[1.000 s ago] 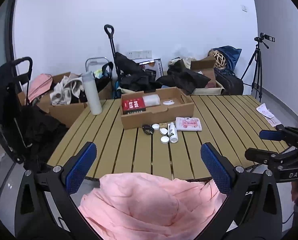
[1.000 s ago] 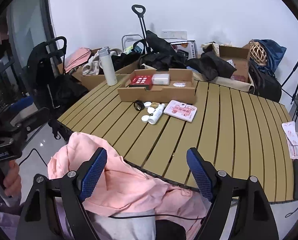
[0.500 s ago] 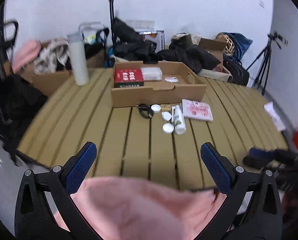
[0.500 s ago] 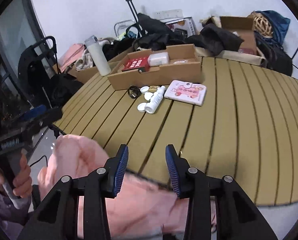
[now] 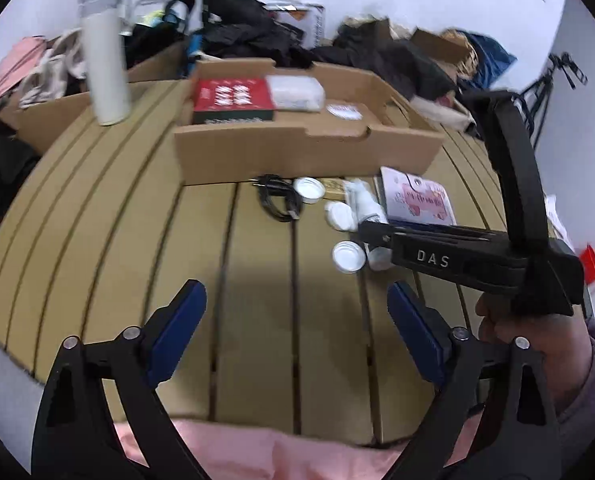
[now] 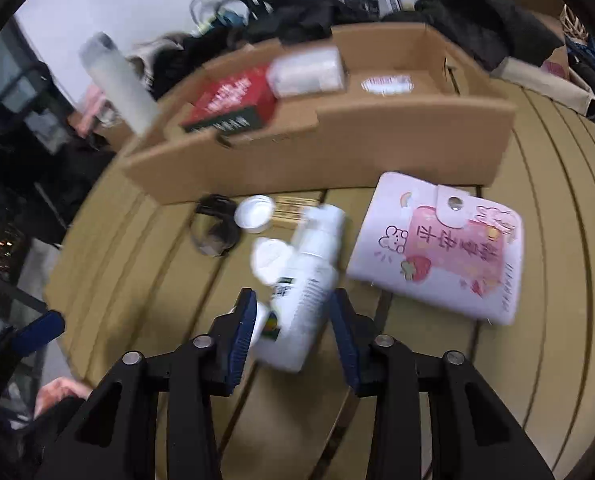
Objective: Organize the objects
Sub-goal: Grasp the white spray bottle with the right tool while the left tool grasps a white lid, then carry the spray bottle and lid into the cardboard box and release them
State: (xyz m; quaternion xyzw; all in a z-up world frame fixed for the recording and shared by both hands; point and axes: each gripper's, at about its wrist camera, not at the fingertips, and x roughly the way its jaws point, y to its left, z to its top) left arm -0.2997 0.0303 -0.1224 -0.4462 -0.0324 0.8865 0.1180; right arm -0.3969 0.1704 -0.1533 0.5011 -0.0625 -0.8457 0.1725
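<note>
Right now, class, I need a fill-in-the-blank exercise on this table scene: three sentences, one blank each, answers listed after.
1. The white bottle lies on its side between the fingers of the ____ tool.
2. The red box sits inside the ____ tray.
3. The pink wallet rests on the table, fastened by a ____ on its flap.

Missing words: right; cardboard; snap

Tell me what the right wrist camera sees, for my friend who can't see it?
The right gripper is closing around a white bottle lying on the table. A pink wallet lies beside it, a cardboard box behind.
</note>
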